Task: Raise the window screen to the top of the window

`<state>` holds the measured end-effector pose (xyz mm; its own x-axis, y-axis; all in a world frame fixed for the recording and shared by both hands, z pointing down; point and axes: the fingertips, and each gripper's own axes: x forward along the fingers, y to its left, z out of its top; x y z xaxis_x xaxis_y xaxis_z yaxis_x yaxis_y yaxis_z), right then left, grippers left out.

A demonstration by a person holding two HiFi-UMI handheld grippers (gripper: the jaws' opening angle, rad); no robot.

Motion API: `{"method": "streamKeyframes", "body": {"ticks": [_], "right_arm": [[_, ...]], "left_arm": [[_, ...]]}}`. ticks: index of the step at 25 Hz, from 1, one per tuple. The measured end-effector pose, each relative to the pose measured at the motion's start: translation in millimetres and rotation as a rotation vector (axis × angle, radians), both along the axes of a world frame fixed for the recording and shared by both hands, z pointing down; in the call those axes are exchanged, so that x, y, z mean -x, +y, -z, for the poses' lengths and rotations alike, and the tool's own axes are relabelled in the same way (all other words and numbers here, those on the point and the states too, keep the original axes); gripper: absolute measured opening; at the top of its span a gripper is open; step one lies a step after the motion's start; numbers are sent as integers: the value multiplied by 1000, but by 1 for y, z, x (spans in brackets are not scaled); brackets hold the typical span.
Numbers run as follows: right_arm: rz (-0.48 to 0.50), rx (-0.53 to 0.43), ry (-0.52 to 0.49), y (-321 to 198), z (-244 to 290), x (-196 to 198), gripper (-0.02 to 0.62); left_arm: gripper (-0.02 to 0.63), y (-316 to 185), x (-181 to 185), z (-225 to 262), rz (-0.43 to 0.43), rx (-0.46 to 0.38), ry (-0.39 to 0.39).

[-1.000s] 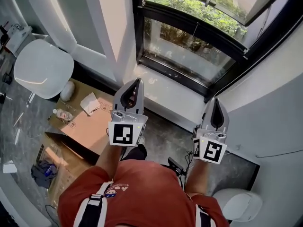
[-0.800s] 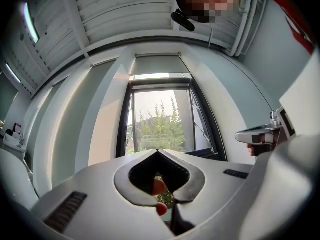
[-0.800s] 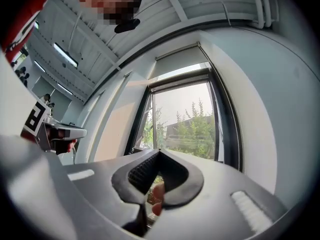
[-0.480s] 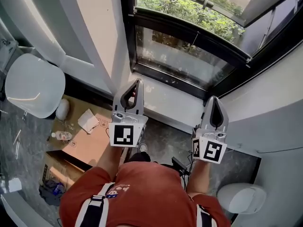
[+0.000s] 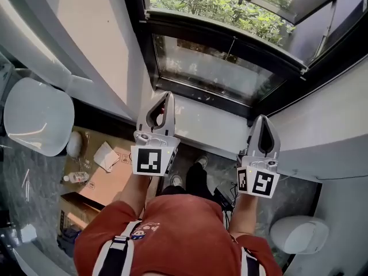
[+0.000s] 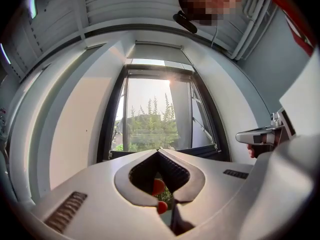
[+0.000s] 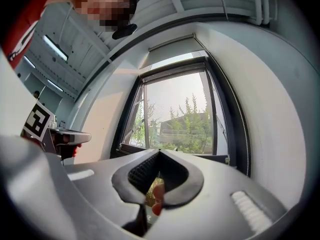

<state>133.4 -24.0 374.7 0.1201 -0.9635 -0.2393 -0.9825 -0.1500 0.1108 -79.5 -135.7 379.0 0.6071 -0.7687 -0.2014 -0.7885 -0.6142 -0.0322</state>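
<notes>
A tall black-framed window (image 5: 218, 68) stands just ahead of me, with a white sill (image 5: 210, 122) at its foot. A black crossbar (image 5: 224, 33) runs across it, and a thin cord (image 5: 230, 48) hangs from the bar. The pane below the bar looks greyish; above it the greenery is vivid. In the left gripper view a pale roll housing (image 6: 157, 46) sits at the window's top. My left gripper (image 5: 166, 98) and right gripper (image 5: 263, 121) point at the window, side by side, both shut and empty. The jaws meet in the left gripper (image 6: 158, 151) and the right gripper (image 7: 159, 152).
A white chair (image 5: 34, 117) stands at the left, beside an open cardboard box (image 5: 109, 171) holding a bottle and paper. Another white seat (image 5: 299, 234) is at the lower right. White walls flank the window on both sides. A bead chain (image 7: 241, 129) hangs along its right frame.
I have stepped closer to the window. Both grippers have moved forward with me, still shut. The chair and box have slid towards the left edge of the head view.
</notes>
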Motion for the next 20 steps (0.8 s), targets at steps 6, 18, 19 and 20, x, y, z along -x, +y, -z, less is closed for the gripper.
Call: {"method": "streamKeyframes", "body": {"ticks": [6, 18, 19, 20], "right_arm": [[-8, -49, -35, -34, -2, -42, 9], [-22, -72, -11, -96, 14, -134, 9], [-20, -68, -11, -100, 14, -139, 9], [-19, -66, -11, -104, 13, -143, 9]], "left_arm": [[5, -34, -42, 3, -23, -14, -24], [5, -104, -137, 17, -15, -16, -45], [5, -108, -140, 17, -11, -17, -48], [5, -112, -143, 17, -6, -16, -50]]}}
